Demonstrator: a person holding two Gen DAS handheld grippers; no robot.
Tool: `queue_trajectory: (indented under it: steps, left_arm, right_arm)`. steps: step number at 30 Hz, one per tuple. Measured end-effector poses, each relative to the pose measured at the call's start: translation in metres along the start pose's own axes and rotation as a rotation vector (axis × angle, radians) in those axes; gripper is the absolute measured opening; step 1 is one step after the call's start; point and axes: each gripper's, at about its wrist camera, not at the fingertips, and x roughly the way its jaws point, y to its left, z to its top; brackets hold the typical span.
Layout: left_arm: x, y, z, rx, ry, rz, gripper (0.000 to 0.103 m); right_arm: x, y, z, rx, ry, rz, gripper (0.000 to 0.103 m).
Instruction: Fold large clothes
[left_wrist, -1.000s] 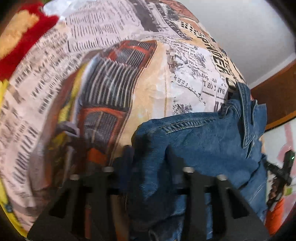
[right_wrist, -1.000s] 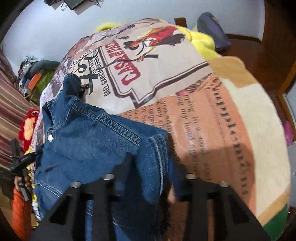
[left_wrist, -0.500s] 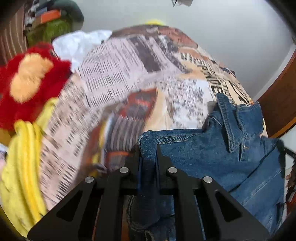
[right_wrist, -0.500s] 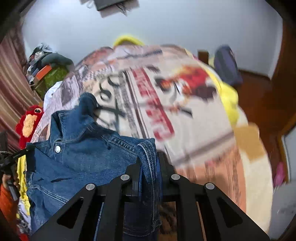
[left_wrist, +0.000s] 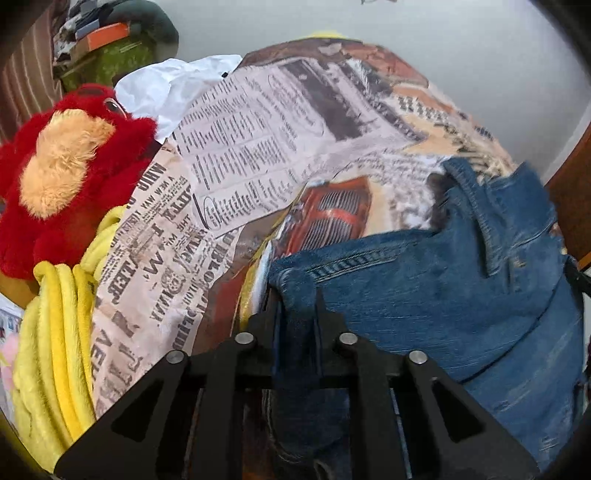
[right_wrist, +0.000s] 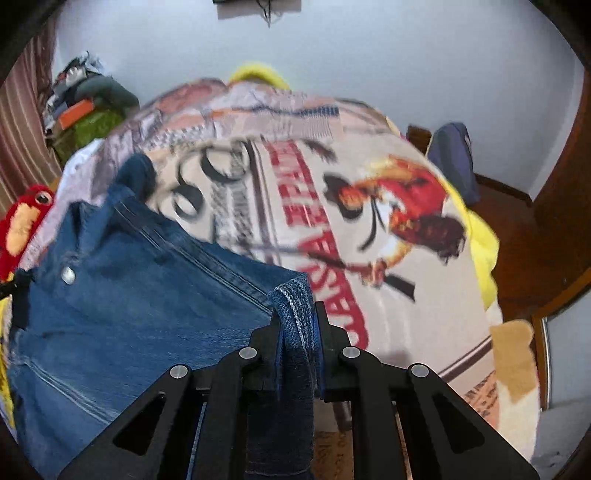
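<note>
Left wrist view: left gripper (left_wrist: 297, 308) pinches one corner of the denim jacket (left_wrist: 443, 295), right gripper (right_wrist: 297, 321) pinches the other (both clamped tight). Jacket spans left-to-right between them, collar at the far side, over the printed blanket (right_wrist: 369, 221).

A newspaper-print bedspread (left_wrist: 258, 155) covers the bed. At its left edge sits a red plush toy (left_wrist: 66, 173) above a yellow blanket (left_wrist: 55, 332), with white cloth (left_wrist: 173, 85) beyond. A green bundle (right_wrist: 92, 125) lies far left by a striped curtain (right_wrist: 26, 122); a dark bag (right_wrist: 454, 158) stands far right.
</note>
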Motion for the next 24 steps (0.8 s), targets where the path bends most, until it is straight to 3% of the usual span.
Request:
queue_trajectory:
  steps: [5,8,10,12,17,24]
  left_arm:
    - [0.013,-0.002,-0.007,0.044,-0.013,0.039,0.026]
    - [0.014,-0.002,-0.008,0.047,-0.016,0.048,0.027]
    - [0.013,-0.002,-0.008,0.045,-0.014,0.051,0.027]
    - [0.012,-0.001,-0.008,0.032,-0.012,0.047,0.027]
    - [0.004,-0.002,-0.013,0.006,0.008,0.058,0.03]
    - [-0.038,-0.013,-0.018,0.034,-0.004,0.099,0.031]
  right_arm:
    - [0.014,0.003,-0.015,-0.066,-0.023,-0.028,0.013]
    - [0.013,0.011,-0.017,-0.127,-0.032,-0.101,0.023]
    - [0.013,0.011,-0.017,-0.131,-0.035,-0.163,0.056]
    - [0.011,0.001,-0.017,-0.097,-0.033,-0.189,0.065]
    - [-0.001,-0.021,-0.018,0.019,0.03,-0.082,0.065]
    - [-0.06,-0.009,-0.017,0.009,-0.001,-0.066,0.065]
